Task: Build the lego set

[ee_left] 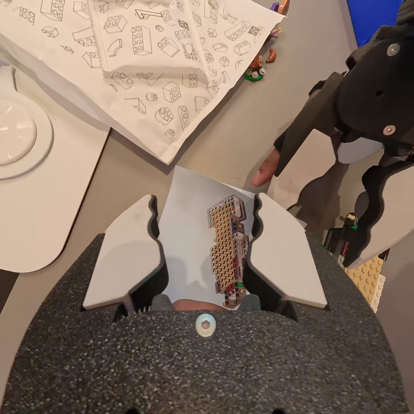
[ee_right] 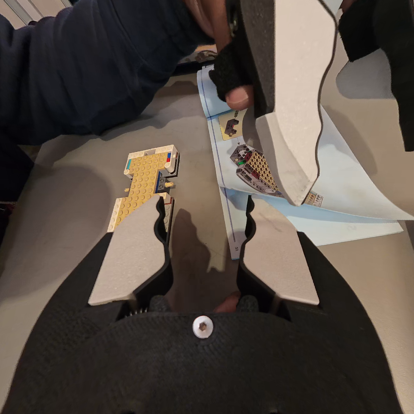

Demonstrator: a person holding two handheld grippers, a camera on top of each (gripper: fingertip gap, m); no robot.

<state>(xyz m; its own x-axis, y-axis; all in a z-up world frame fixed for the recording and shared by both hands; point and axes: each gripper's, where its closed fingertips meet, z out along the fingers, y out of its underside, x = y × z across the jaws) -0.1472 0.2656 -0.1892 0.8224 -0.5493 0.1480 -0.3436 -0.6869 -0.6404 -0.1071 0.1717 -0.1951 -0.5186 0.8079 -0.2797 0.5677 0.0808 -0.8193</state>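
The left gripper (ee_left: 206, 201) has its fingers spread above a curled page of the pale-blue instruction booklet (ee_right: 349, 179), gripping nothing. The right gripper (ee_right: 203, 201) also hangs released over the tabletop (ee_right: 67, 201), between the booklet and the tan-and-white brick model (ee_right: 143, 177), its left finger overlapping the model.

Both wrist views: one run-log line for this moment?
left tool: open over booklet page | right tool: open, nothing held | brick model: on table

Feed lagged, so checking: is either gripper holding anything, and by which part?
Neither grips anything. The left gripper has its fingers apart around a lifted booklet page, not pinching it. The right gripper, open, hovers over bare table beside the brick model.
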